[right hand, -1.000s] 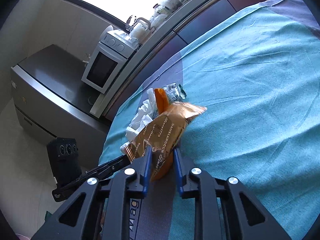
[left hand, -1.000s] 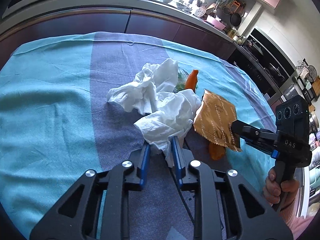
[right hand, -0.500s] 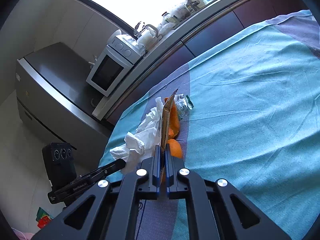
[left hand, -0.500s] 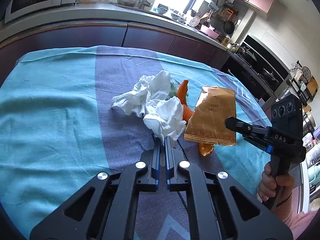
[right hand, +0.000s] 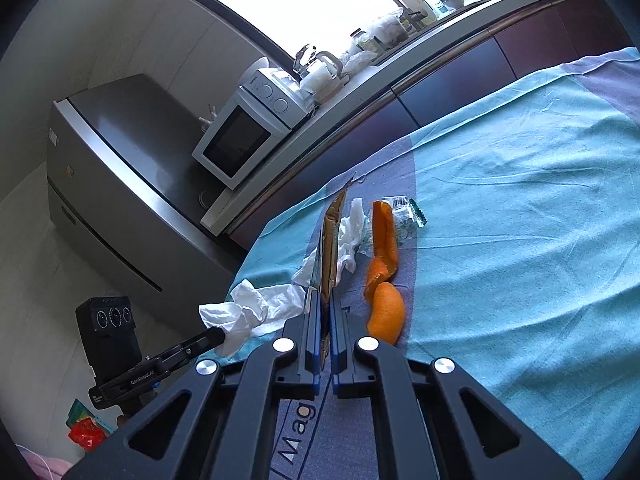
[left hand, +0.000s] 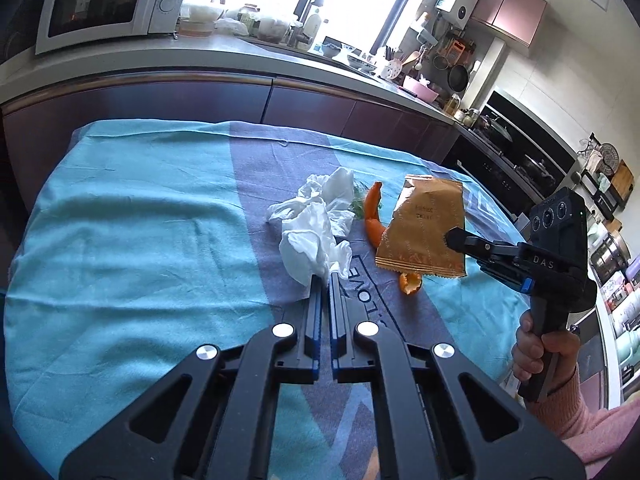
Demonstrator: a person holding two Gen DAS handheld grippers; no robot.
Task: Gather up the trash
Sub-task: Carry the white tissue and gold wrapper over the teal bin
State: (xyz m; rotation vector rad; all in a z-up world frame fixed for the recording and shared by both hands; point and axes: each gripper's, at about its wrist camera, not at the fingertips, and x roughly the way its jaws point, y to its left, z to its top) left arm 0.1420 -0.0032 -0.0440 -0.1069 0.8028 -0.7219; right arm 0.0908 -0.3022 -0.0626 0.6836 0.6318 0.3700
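Observation:
My left gripper [left hand: 325, 276] is shut on a crumpled white tissue [left hand: 306, 246] and holds it lifted above the cloth. My right gripper [right hand: 326, 296] is shut on a gold snack wrapper [left hand: 424, 228], seen edge-on in the right wrist view [right hand: 329, 240]. Orange peel [right hand: 384, 276] lies on the cloth beside it, also in the left wrist view [left hand: 372, 216]. More white tissue [left hand: 328, 190] and a small clear wrapper [right hand: 406, 216] lie behind. The right gripper also shows in the left wrist view [left hand: 450, 236], the left one in the right wrist view [right hand: 218, 334].
The table carries a teal and grey cloth [left hand: 120, 220]. A dark kitchen counter [left hand: 200, 80] with a microwave [left hand: 104, 0] runs behind the table. A fridge [right hand: 120, 184] stands to the left. A red bag [right hand: 86, 434] lies on the floor.
Both grippers closed, the left on the tissue and the right on the gold wrapper, then lifted them off the cloth. The wrapper turned upright, uncovering orange peel.

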